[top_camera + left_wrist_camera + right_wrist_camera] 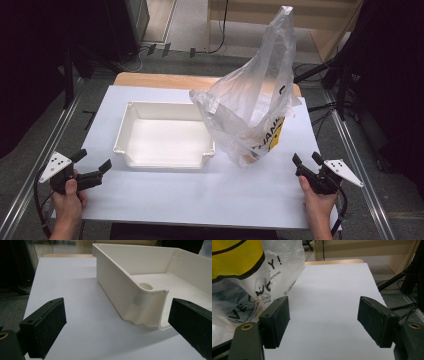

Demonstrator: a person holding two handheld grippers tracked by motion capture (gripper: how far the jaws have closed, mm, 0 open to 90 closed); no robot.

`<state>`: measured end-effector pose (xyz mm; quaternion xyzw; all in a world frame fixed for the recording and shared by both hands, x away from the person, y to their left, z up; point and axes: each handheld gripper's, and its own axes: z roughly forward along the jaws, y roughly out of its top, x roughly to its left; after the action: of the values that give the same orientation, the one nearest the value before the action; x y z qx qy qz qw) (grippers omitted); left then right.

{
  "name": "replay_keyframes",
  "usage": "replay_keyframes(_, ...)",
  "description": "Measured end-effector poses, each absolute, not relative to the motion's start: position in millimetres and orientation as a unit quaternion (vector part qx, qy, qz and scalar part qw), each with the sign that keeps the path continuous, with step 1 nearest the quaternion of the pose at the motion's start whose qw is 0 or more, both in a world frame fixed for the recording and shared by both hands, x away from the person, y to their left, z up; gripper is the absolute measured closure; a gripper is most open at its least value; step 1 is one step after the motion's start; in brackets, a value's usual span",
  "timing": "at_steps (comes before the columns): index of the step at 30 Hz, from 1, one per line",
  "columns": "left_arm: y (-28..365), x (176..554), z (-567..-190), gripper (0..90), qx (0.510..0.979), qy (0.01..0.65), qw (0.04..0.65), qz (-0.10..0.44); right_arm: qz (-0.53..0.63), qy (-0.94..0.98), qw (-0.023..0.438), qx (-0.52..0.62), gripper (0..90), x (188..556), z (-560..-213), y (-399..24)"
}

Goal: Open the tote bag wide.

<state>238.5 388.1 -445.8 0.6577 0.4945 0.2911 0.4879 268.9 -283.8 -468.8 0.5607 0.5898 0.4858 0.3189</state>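
Both your grippers, left (92, 167) and right (306, 161), rest spread apart, holding nothing. The bag (255, 107) leans on the tray (165, 134), probably awaiting unloading; its contents are unclear.

A cream plastic tray (165, 135) sat beside a clear bag (250, 110) printed yellow and black, on a white worktop (200, 195).
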Motion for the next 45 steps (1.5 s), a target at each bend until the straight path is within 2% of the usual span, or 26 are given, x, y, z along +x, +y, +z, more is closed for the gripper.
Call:
replay_keyframes(13,384,234,-441,1.6,0.648,0.499,0.494,0.295,0.517,0.603,0.309,0.523,24.2,263,-443,-259)
replay_keyframes(22,364,229,-426,1.6,0.637,0.493,0.513,0.295,0.549,0.626,0.286,0.475,15.8,261,-417,-226)
replay_keyframes(27,349,230,-421,1.6,0.642,0.488,0.515,0.29,0.558,0.641,0.264,0.456,15.6,265,-412,-211)
replay_keyframes(30,341,232,-417,1.6,0.643,0.484,0.518,0.289,0.554,0.651,0.266,0.446,16.4,268,-410,-201)
replay_keyframes(34,328,235,-412,4.0,0.648,0.475,0.521,0.289,0.542,0.665,0.28,0.431,26.8,274,-410,-190)
replay_keyframes(39,309,238,-407,5.7,0.661,0.464,0.519,0.281,0.534,0.667,0.268,0.445,55.1,284,-411,-187)
replay_keyframes(45,287,243,-399,6.4,0.664,0.448,0.538,0.262,0.529,0.669,0.262,0.451,77.9,285,-415,-192)
